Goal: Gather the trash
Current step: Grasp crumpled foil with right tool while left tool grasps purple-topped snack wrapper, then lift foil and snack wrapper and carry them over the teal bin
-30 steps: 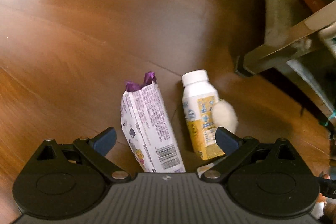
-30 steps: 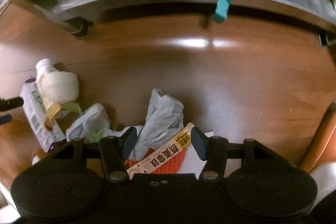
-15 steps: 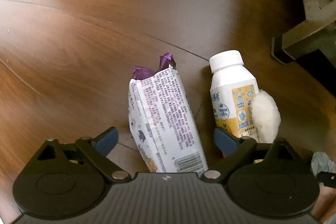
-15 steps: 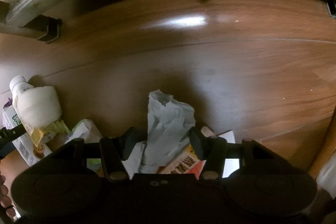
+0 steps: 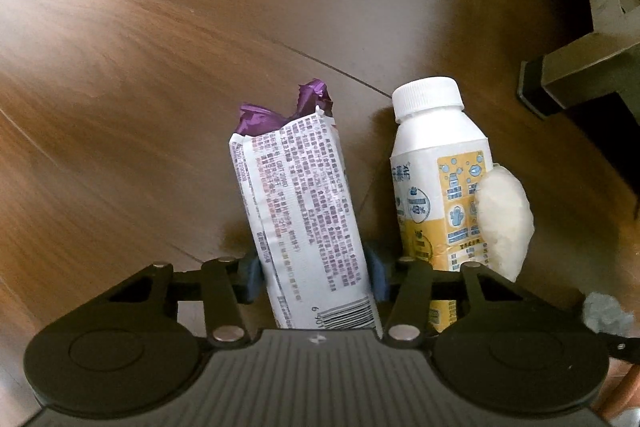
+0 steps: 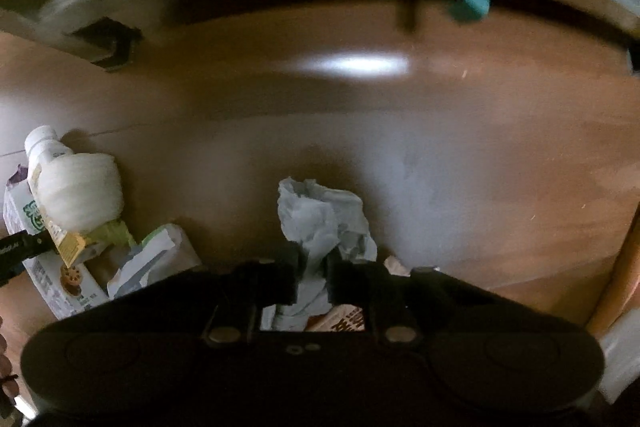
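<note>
Now both grippers sit lower over the wood floor [image 5: 160, 67] than a second ago, and both sets of jaws, then spread wide, are closing on litter. Left gripper [image 5: 314, 277]: blue pads have come in against the sides of the white snack wrapper [image 5: 304, 211], which lies flat between them. Right gripper [image 6: 313, 277]: jaws nearly together, pinching the crumpled grey paper [image 6: 324, 219].

Reading: two pieces look secured at once; lifting appears to be next.

Wrapper: long, white back with dense print and a barcode near the gripper, torn purple foil at the far end. Just beside it lies a capped white bottle [image 5: 436, 155] with a yellow label, a white wad [image 5: 502, 223] resting against it. Paper: soft, creased, standing up from other wrappers [image 6: 152, 259] nearby.
</note>
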Available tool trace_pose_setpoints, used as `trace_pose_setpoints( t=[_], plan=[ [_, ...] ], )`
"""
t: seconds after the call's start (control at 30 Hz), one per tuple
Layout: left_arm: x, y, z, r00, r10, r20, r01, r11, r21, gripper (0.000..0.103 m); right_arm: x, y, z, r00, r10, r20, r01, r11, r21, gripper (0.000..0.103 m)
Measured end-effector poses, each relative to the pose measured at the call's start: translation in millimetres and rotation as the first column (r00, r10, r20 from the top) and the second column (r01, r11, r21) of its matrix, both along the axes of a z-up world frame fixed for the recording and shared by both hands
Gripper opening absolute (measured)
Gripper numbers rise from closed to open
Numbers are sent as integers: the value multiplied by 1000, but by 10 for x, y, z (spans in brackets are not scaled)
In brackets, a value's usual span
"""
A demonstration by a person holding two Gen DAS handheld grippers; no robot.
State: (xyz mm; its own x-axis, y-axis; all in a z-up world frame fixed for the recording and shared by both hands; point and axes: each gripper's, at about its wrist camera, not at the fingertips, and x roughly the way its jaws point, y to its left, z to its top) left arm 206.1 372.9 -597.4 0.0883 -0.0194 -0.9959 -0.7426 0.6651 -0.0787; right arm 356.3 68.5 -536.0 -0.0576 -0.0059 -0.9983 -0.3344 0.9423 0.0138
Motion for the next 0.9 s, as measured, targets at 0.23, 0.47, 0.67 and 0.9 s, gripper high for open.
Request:
trace_pose_setpoints(
  t=[0.23,0.47,0.67,0.9],
  plan=[
    [-102,-89,197,999,14,37,-14,1000,5,46,-64,-19,409,994,67,88,-70,997,27,8],
    [-235,-105,699,995,-34,95,27,997,71,46,-212,-48,1106,977,121,175,-138,986,89,7],
    [-356,-164,1468,972,-93,214,64,989,136,46,-360,-196,1914,955,119,272,-162,976,142,7],
    [-432,-189,2542,920,-142,365,65,974,215,46,-624,-422,2858,921,120,370,-203,960,194,7]
  ],
)
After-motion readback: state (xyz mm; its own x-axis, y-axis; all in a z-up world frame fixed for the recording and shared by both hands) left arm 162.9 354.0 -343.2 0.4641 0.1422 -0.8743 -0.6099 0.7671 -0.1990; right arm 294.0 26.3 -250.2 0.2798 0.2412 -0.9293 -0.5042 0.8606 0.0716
